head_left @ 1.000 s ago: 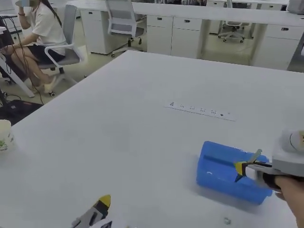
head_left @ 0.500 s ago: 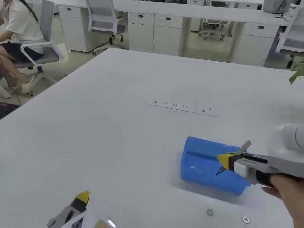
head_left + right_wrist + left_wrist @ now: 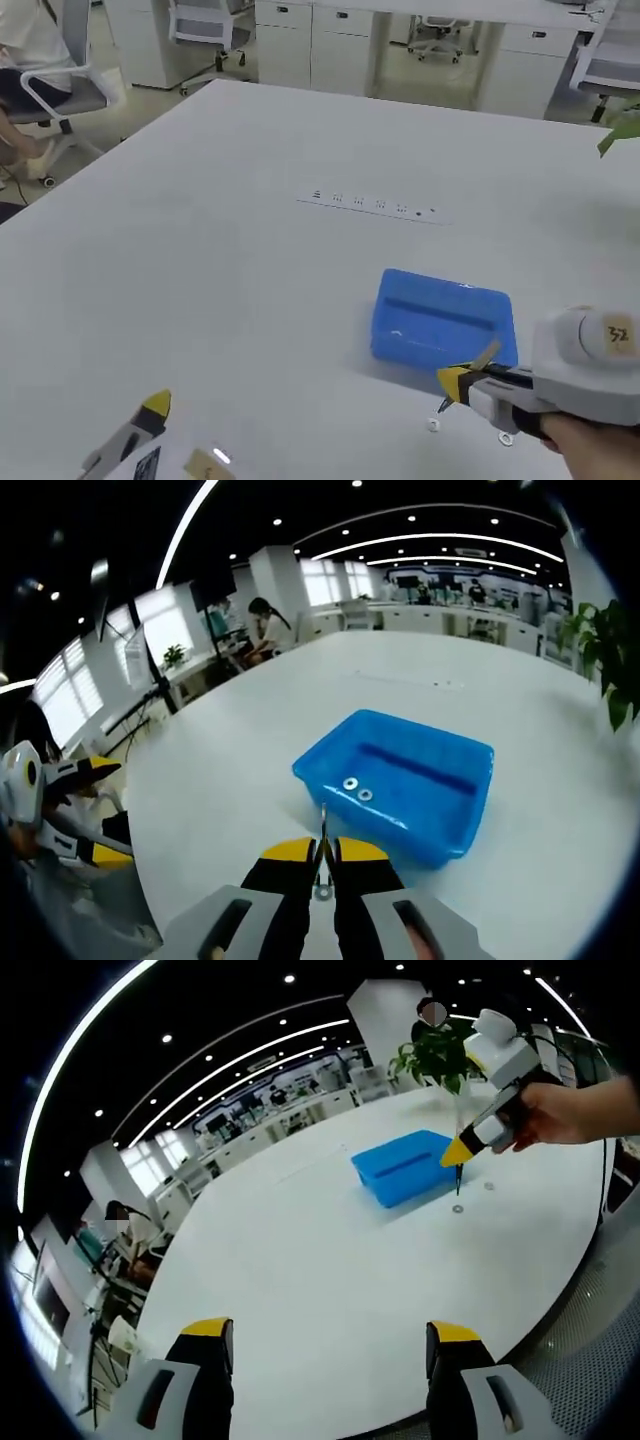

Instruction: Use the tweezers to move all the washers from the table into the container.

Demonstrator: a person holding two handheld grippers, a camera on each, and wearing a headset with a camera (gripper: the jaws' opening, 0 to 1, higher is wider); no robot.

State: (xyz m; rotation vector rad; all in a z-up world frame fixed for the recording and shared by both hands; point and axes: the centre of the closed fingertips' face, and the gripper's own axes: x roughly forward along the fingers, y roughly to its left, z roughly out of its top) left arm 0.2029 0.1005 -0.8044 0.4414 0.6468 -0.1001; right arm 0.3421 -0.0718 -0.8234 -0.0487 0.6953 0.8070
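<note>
A blue container (image 3: 445, 320) sits on the white table, with two washers (image 3: 357, 789) lying inside it. Two more washers rest on the table just in front of it, one (image 3: 432, 425) and another (image 3: 506, 438). My right gripper (image 3: 452, 380) is shut on the thin tweezers (image 3: 322, 830), whose tip points down close to the nearer loose washer, in front of the container's near wall. My left gripper (image 3: 155, 405) hovers low at the near left, far from the container. Its jaws stand wide apart and hold nothing, as the left gripper view (image 3: 325, 1345) shows.
A flush socket strip (image 3: 372, 206) lies in the tabletop beyond the container. A green plant (image 3: 440, 1055) stands at the table's far right. The table's near edge runs close under both grippers. Desks, office chairs and a seated person (image 3: 268, 620) are off to the left.
The camera has swung. My right gripper with the tweezers came down from over the container to the table in front of it, near the loose washers. The left gripper stays low at the left.
</note>
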